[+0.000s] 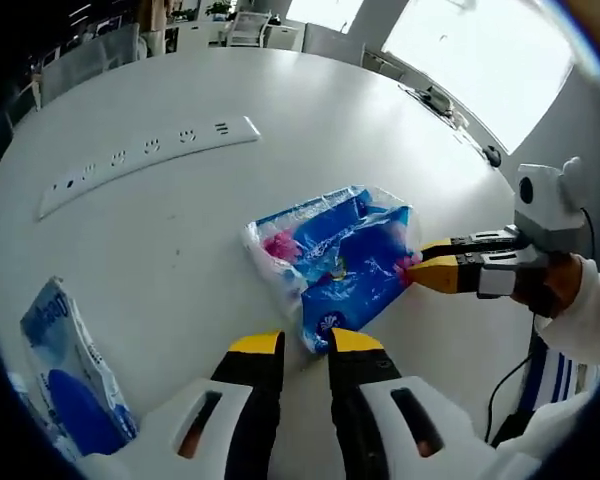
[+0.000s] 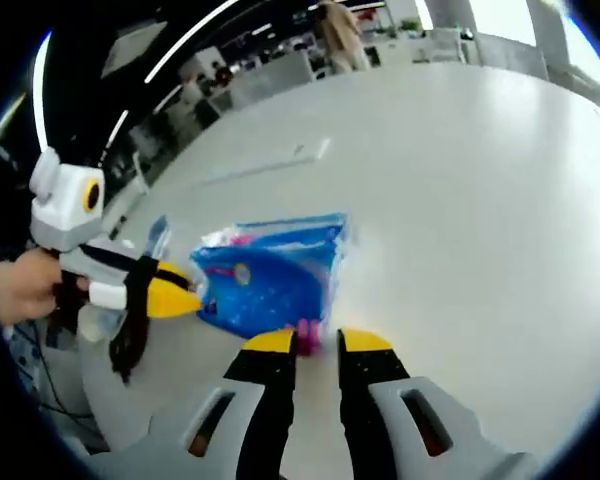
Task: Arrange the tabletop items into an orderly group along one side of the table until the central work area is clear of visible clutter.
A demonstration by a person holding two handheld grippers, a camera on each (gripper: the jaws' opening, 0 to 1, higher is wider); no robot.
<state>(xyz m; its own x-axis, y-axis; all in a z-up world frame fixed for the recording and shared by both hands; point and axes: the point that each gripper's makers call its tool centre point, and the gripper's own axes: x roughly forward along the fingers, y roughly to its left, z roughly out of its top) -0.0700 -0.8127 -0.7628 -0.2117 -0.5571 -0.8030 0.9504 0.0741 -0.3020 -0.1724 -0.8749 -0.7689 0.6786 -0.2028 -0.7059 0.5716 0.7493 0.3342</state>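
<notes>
Flanking blue packet [image 1: 345, 262]; both claws level

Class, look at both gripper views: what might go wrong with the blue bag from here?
1. Both grippers, left gripper and right gripper, meet the thin plastic blue bag at opposite edges; pulling apart may tear it.
2. The bag looks loose and crinkled, so it could slip free or spill its pink contents onto the table.
</notes>
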